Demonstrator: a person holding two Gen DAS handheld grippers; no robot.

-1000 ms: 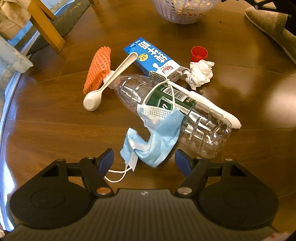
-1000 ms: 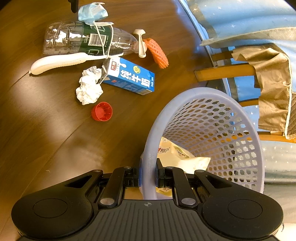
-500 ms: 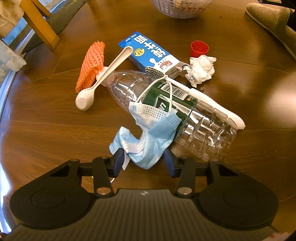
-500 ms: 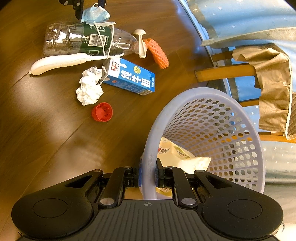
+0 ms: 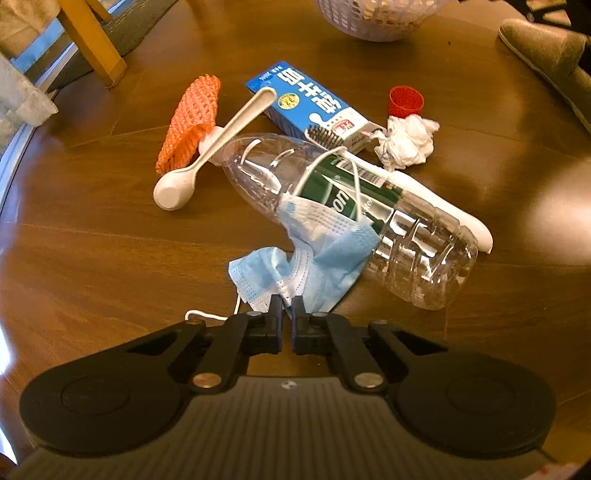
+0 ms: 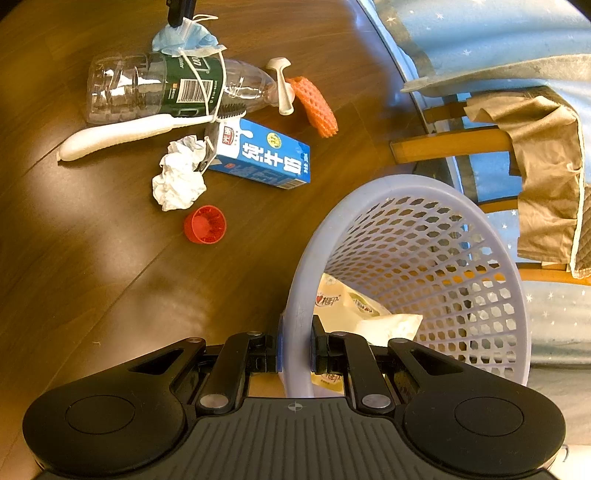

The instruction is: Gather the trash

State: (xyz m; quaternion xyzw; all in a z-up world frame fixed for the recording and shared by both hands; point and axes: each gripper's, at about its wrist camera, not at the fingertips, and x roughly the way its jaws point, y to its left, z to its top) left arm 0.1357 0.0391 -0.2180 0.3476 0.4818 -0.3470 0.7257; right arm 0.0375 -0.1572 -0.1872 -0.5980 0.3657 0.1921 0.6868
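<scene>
A blue face mask (image 5: 306, 266) lies draped over a clear plastic bottle (image 5: 369, 214) on the brown table, one ear loop round the bottle. My left gripper (image 5: 287, 301) is shut on the mask's near edge. In the right wrist view the same mask (image 6: 183, 35) shows at the far top with the bottle (image 6: 159, 86). My right gripper (image 6: 295, 349) is shut on the rim of a lilac mesh basket (image 6: 424, 258), which holds a white wrapper (image 6: 354, 306).
Around the bottle lie a white toothbrush (image 5: 424, 192), blue milk carton (image 5: 310, 103), white spoon (image 5: 218, 147), orange foam net (image 5: 188, 122), crumpled tissue (image 5: 406, 142) and red cap (image 5: 405, 100). A wooden chair (image 6: 480, 144) with cloth stands past the table edge.
My left gripper moved forward onto the mask and went from wide open to shut on its edge, lifting it slightly. The right gripper and basket stayed put.
</scene>
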